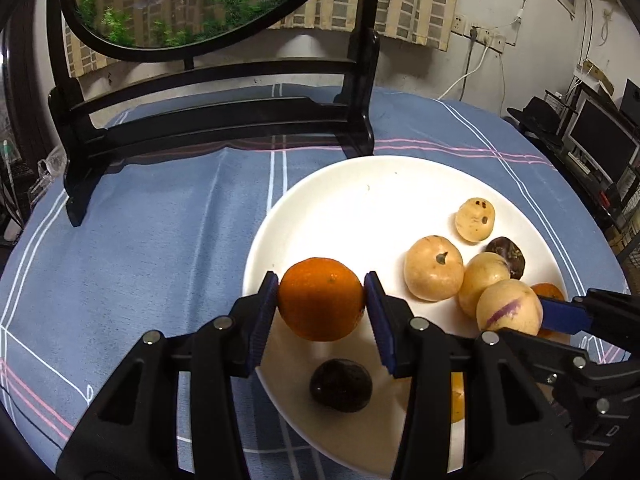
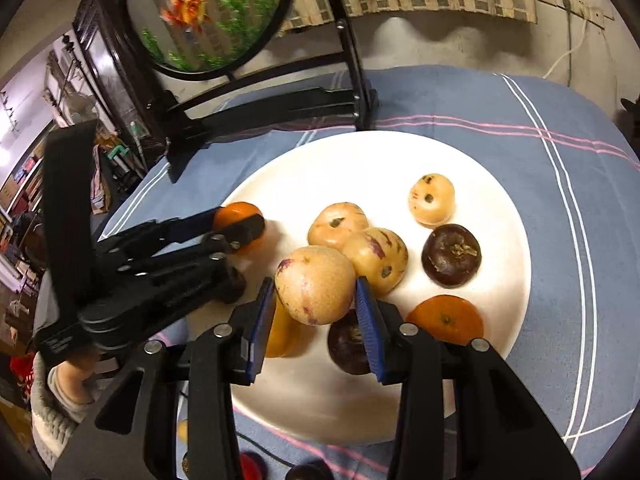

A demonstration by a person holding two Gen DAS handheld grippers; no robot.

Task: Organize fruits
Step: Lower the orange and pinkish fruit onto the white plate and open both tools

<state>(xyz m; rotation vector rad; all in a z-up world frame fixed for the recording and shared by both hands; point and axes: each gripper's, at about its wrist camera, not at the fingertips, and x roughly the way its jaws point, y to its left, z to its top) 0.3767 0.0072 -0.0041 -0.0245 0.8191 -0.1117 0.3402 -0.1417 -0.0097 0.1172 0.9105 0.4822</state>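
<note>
One white plate [image 2: 460, 152] sits on a blue striped tablecloth [image 1: 160, 240] and serves as the only container in view. Its contents, counted from the right wrist view:

- Three pale yellow fruits resting on the plate: one set apart toward the far rim [image 2: 432, 199], and two touching each other near the centre [image 2: 338, 224] [image 2: 378, 260].
- Two dark purple fruits on the plate: one to the right of the yellow pair [image 2: 452, 255], and one partly hidden behind the right gripper's finger [image 2: 346, 344].
- One orange fruit lying at the near right of the plate [image 2: 446, 318], plus a further orange-yellow fruit [image 2: 282, 332] partly hidden behind the right gripper's left finger.

Two more fruits are held above the plate. The left gripper [image 1: 322, 300] clamps a tangerine [image 1: 320, 298] between its blue pads, over the plate's left edge, with a dark fruit [image 1: 341, 385] on the plate below it. The right gripper [image 2: 316, 292] clamps a fourth pale yellow fruit with purple streaks [image 2: 314, 284], pads pressed on both flanks, just beside the central yellow pair.

A black stand with a round fish picture [image 1: 200, 0] rests on the cloth beyond the plate.
</note>
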